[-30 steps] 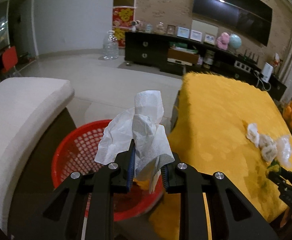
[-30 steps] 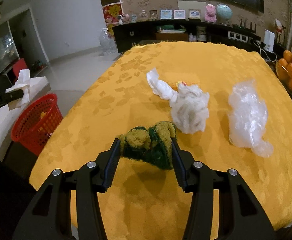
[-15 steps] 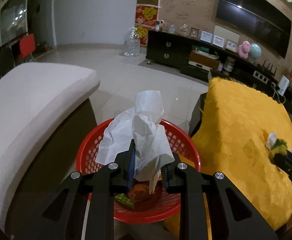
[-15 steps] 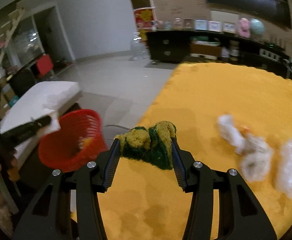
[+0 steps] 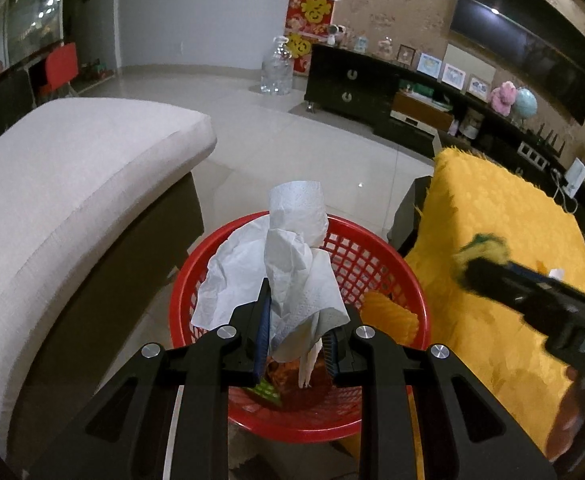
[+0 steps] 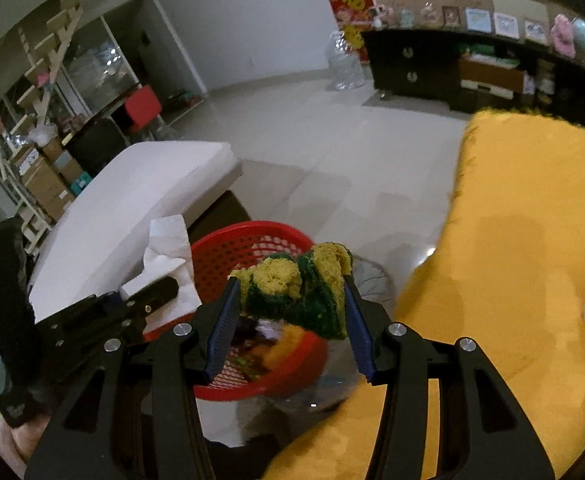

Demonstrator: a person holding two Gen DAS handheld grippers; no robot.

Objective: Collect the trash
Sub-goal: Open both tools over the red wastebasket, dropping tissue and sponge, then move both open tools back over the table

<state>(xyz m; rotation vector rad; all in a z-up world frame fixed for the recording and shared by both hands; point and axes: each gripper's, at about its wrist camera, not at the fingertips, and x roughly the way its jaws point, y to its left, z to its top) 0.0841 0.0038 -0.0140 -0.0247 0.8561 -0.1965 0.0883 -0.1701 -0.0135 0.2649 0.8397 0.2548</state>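
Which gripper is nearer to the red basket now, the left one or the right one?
Left. The left gripper, shut on the white tissue, hangs right over the red basket. The right gripper, holding the sponge, comes from the table side.

The crumpled white paper tissue [image 5: 288, 264] looks soft and embossed. The round red plastic basket [image 5: 376, 256] has a glossy lattice wall. The yellow-green scouring sponge [image 6: 292, 288] is coarse and fibrous. The yellow cloth worktop cover [image 5: 492, 216] looks matt, the pale tiled floor [image 5: 292, 144] glossy.
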